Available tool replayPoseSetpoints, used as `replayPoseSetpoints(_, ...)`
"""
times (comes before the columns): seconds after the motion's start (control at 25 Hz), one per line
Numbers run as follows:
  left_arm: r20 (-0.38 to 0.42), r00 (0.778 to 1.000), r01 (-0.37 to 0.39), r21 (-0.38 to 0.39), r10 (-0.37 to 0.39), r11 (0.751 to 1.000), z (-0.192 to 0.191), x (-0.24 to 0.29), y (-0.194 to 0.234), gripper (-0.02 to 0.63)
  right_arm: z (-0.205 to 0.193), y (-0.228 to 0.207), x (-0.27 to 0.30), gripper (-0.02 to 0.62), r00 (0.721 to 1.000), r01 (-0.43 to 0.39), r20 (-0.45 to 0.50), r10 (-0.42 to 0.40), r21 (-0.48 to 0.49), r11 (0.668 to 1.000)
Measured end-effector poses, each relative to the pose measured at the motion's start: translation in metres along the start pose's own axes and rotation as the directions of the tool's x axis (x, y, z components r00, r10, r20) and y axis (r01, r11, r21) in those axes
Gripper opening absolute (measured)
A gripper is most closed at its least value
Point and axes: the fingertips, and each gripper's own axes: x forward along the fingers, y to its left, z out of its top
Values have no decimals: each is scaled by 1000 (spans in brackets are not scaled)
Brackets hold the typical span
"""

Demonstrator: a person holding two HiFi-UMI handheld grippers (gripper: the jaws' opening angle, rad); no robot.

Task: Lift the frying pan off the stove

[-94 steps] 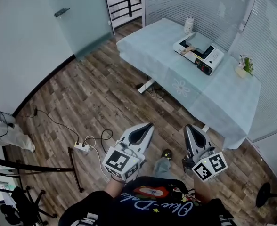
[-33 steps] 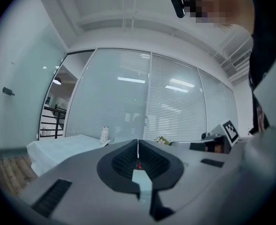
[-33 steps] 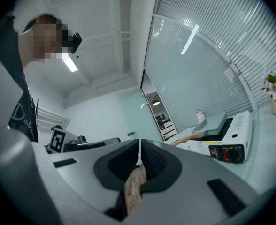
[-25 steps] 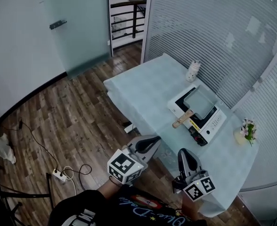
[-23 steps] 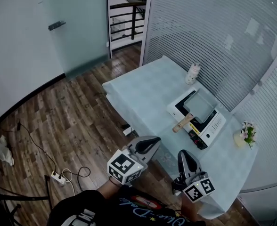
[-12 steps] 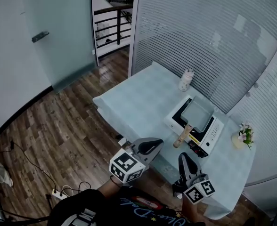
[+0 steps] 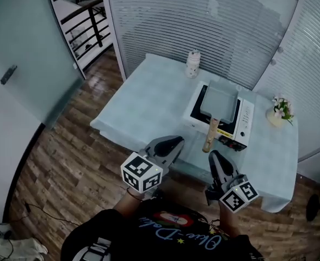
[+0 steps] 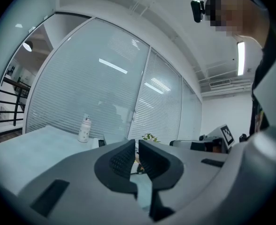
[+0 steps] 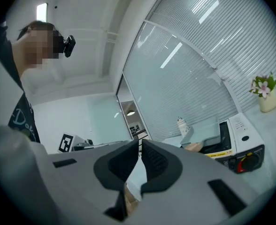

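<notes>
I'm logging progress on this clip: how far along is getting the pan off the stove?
Nothing done yet: the frying pan sits on the stove, wooden handle toward the person. In hand: the left hand-held gripper and right hand-held gripper, both shut and empty, appear short of the handle. Left: open, grasp the handle, lift.

stove (image 7: 246,116) top hidden under frying pan (image 7: 220,100), bottle (image 7: 192,64) print too small to read
</notes>
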Motion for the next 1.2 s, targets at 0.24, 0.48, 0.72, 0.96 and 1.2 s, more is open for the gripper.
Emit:
replayPoseSetpoints(0.24, -37, 992, 112, -112, -117, 987, -13, 18, 17, 8, -14, -16, -5, 28, 990, 133, 26, -136, 92, 987)
replayPoseSetpoints(0.48, -54, 976, 194, -214, -209, 957, -26, 44, 25, 8, -20, -33, -9, 43, 976, 208, 33, -217, 175, 962)
replayPoseSetpoints(0.72, -66, 959, 235, -364, -277, 901, -43, 85, 33, 61, -19, -60, -2, 67, 972, 220, 25, -232, 237, 946)
replayPoseSetpoints(0.96, -67, 936, 256, -547, -346, 797, -57, 119, 40, 141, -27, -82, 15, 112, 980, 190, -8, -198, 328, 925)
replayPoseSetpoints(1.2, -50, 916, 248, -709, -398, 660, -65, 149, 42, 263, -33, -95, 30, 170, 987, 156, -27, -160, 426, 891)
